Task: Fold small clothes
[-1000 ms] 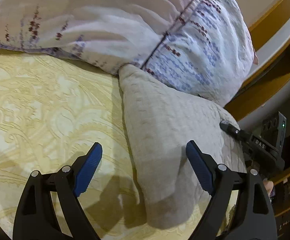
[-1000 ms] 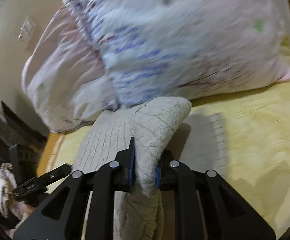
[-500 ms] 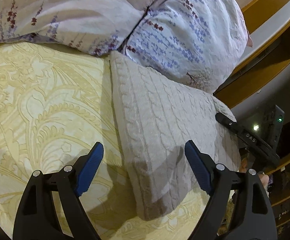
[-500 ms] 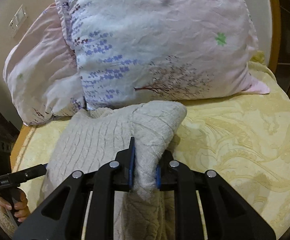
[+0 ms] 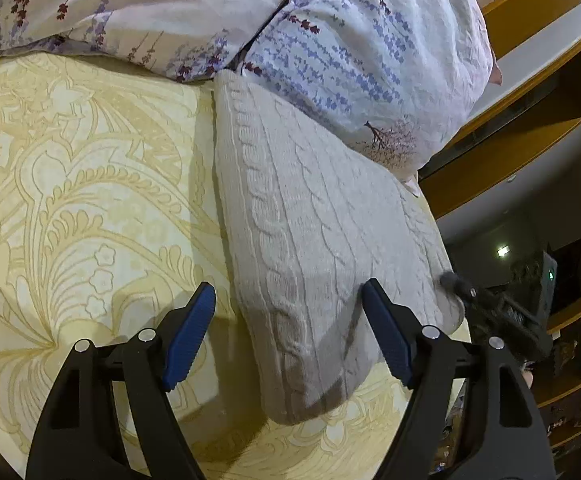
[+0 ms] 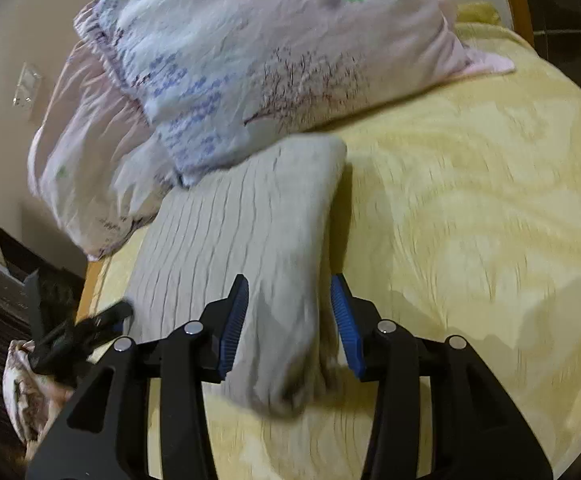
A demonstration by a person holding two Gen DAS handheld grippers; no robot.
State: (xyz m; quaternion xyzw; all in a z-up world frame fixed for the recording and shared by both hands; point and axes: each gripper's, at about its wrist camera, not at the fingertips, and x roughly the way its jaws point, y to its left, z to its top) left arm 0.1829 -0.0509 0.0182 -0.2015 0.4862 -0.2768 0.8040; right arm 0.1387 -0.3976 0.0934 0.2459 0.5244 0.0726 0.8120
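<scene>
A folded beige cable-knit sweater (image 5: 310, 232) lies on the yellow patterned bedspread (image 5: 70, 200), its far end against the pillows. My left gripper (image 5: 288, 332) is open and hovers over the sweater's near left edge, touching nothing. In the right wrist view the sweater (image 6: 242, 248) lies flat and folded. My right gripper (image 6: 290, 320) is open, its blue pads either side of the sweater's near fold, no longer pinching it. The other gripper's black tip (image 6: 90, 324) shows at the sweater's left edge.
Two floral pillows (image 5: 350, 40) lean at the head of the bed (image 6: 290, 40). A wooden headboard (image 5: 510, 140) and dark shelves stand to the right. The bed's edge runs just left of the sweater in the right wrist view (image 6: 90, 280).
My right gripper has opened and released the sweater fold it pinched; the fold now lies flat. The left gripper stayed open and shifted slightly over the sweater.
</scene>
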